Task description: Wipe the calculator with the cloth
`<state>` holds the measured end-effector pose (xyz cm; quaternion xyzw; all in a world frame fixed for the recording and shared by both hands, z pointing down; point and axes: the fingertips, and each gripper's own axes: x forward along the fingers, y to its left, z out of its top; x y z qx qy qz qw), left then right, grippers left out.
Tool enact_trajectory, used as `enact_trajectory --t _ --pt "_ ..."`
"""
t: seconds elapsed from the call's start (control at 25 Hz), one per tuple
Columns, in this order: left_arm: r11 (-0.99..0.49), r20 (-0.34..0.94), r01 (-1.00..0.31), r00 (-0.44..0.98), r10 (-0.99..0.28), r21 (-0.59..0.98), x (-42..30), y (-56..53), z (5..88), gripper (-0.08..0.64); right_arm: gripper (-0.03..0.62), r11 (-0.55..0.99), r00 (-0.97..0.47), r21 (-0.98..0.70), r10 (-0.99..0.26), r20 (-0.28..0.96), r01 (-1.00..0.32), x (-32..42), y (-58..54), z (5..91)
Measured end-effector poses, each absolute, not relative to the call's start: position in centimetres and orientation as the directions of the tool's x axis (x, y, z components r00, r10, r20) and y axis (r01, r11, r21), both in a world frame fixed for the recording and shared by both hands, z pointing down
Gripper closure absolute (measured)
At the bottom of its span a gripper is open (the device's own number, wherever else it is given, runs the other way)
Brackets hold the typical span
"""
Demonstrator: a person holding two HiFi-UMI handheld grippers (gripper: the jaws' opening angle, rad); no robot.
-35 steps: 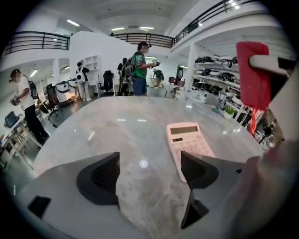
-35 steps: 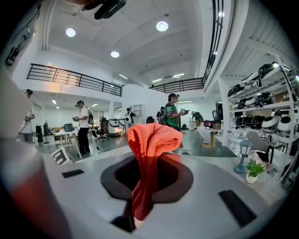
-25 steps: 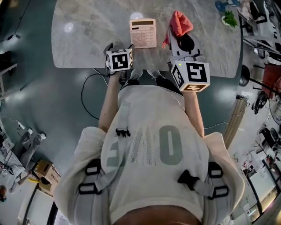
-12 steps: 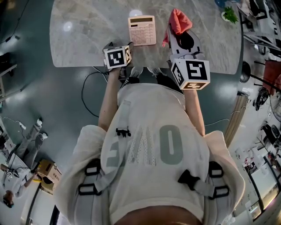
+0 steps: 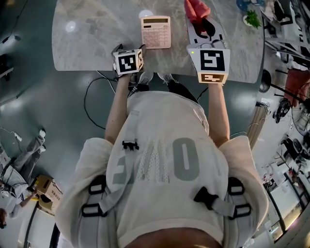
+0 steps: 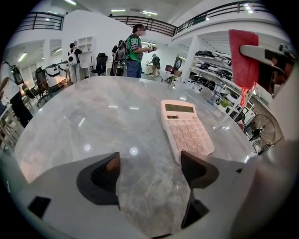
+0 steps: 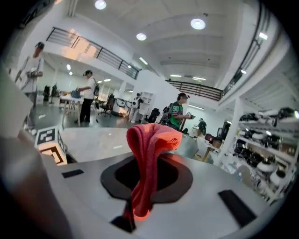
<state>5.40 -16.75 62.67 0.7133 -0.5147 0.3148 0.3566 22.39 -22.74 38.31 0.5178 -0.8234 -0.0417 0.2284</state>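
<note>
A pink calculator (image 5: 156, 31) lies flat on the grey marble table (image 5: 92, 38), display end away from me; the left gripper view has the calculator (image 6: 185, 130) just ahead and right of the jaws. My left gripper (image 6: 148, 169) hovers low over the table's near edge, open, with only bare marble between its jaws. My right gripper (image 7: 148, 173) is raised off the table to the right of the calculator, shut on a red cloth (image 7: 149, 158) that bunches up and hangs from the jaws. From the head view the cloth (image 5: 196, 8) sticks out past the gripper's tip.
A small green plant (image 5: 253, 19) sits near the table's right end. Black cables (image 5: 99, 92) trail on the floor below the table's near edge. Several people (image 6: 135, 51) stand beyond the table's far side.
My right gripper has lifted the red cloth up off the table and tilted upward. The left gripper has stayed near the table's front edge, open.
</note>
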Motion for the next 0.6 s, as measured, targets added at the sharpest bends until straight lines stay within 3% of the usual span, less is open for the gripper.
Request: enact_trajectory --t 0.28,0.44,0.6 --pt "-0.221 0.82 -0.958 0.273 -0.502 0.184 5.4 -16.8 62.7 0.163 0.537 0.631 -0.322 0.659 -0.776 0.543 -0.409 19.2 -26.2 42.6" --pt "-0.217 0.827 -0.958 0.272 -0.491 0.186 5.3 -16.8 62.9 0.163 0.537 0.708 -0.271 0.676 -0.704 0.656 -0.203 18.1 -27.0 47.0" --pt "-0.217 0.828 -0.958 0.271 -0.491 0.185 5.2 -16.8 62.9 0.162 0.537 0.759 -0.209 0.644 -0.647 0.733 -0.094 17.9 -26.9 51.1"
